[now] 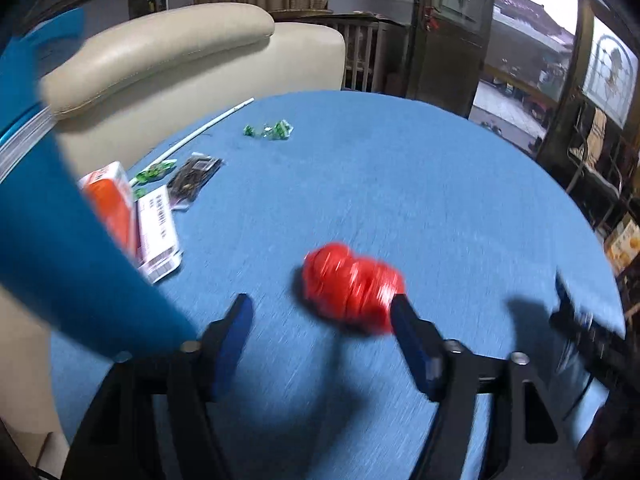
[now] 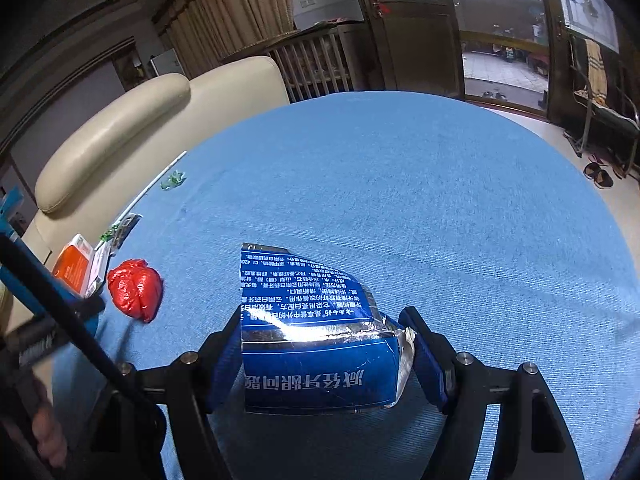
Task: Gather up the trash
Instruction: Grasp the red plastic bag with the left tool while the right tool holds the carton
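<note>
A crumpled red wrapper [image 1: 352, 288] lies on the blue tablecloth, just ahead of my open left gripper [image 1: 320, 312], close to its right fingertip. It also shows in the right wrist view [image 2: 135, 289]. My right gripper [image 2: 324, 320] is shut on a flattened blue toothpaste box [image 2: 316, 344] with white print. At the table's left edge lie an orange box [image 1: 114, 200], a white barcode carton [image 1: 158, 228], a dark packet [image 1: 194, 176] and green wrappers [image 1: 270, 130].
A blue bin or bag wall [image 1: 48, 208] fills the left of the left wrist view. A cream leather chair [image 1: 168, 48] stands behind the round table [image 1: 400, 184]. A white straw [image 1: 204, 130] lies near the far left edge. A window and racks are at the right.
</note>
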Demonstrator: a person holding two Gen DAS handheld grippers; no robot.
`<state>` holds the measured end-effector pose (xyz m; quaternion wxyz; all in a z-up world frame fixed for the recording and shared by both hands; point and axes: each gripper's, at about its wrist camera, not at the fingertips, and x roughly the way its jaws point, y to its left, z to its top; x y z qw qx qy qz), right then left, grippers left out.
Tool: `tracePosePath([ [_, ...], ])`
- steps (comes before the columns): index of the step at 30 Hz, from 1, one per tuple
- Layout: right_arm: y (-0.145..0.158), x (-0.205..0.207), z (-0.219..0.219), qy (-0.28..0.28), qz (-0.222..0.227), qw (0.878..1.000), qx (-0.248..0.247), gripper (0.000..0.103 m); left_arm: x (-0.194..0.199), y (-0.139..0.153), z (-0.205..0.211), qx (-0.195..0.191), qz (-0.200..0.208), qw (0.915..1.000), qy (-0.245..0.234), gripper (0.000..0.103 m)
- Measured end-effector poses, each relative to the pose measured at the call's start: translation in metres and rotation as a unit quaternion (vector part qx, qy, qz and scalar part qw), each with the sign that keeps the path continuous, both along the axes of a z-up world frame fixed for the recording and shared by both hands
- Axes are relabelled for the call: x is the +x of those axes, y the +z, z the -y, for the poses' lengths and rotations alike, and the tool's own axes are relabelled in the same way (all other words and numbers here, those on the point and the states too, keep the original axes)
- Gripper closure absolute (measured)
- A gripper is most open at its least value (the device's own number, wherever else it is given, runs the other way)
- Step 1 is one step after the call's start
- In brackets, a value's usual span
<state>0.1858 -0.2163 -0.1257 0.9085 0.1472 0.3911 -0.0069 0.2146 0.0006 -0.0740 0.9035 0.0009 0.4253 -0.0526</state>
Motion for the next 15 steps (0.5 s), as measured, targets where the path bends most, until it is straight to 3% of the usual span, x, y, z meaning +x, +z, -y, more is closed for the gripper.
tracePosePath([
  [5, -0.001, 0.000, -0.001, 0.005, 0.003, 1.000, -0.006, 0.026, 0.026, -0.006, 0.011, -0.001, -0.007, 1.0000, 0.004, 0.028],
  [15, -0.014, 0.009, -0.009, 0.014, -0.008, 1.000, -0.009, 0.026, 0.036, -0.033, 0.014, -0.025, -0.042, 0.9987, -0.014, 0.028],
])
